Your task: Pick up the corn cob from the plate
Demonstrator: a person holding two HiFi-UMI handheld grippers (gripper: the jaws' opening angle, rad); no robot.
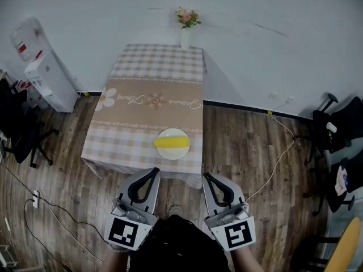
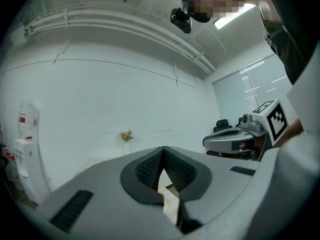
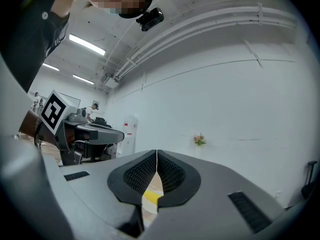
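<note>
A yellow corn cob [image 1: 172, 143] lies on a white plate [image 1: 172, 154] near the front edge of a table with a checked cloth [image 1: 153, 89]. Both grippers are held level in front of the table, short of its edge and apart from the plate. My left gripper [image 1: 154, 171] is shut with nothing in it; in the left gripper view its jaws [image 2: 163, 149] meet at the tips. My right gripper [image 1: 206, 176] is also shut and empty, its jaws [image 3: 157, 152] touching. Through the gap below the right jaws a bit of the corn cob [image 3: 151, 196] shows.
A vase of flowers [image 1: 186, 24] stands at the table's far edge by the wall. A water dispenser [image 1: 42, 67] is at the left, office chairs at the left [image 1: 20, 132] and right [image 1: 340, 123]. A cable [image 1: 278, 157] runs over the wooden floor.
</note>
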